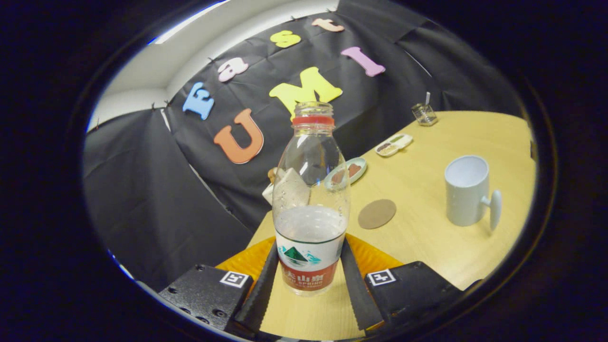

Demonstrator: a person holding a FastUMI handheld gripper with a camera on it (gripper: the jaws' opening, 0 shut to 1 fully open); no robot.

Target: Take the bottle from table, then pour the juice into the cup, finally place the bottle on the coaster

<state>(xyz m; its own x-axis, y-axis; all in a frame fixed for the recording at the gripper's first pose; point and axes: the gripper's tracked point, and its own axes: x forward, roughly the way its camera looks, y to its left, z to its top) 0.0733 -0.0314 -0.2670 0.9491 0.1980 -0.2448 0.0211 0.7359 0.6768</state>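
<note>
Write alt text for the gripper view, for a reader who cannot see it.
An open-topped clear bottle, partly filled with pale liquid, stands between the fingers of the gripper, which touch its labelled base. Beyond it on the wooden table lie a round brown coaster and, farther right, a white cup with its handle turned right.

1. A light wooden tabletop [427,247] carries everything.
2. A round brown coaster [376,213] lies flat near its middle.
3. A white handled cup [468,191] stands upright beside the coaster, apart from it.
4. Beyond them sit an oval dish [346,173], a small divided tray [394,144] and a clear glass jar [424,114].
</note>
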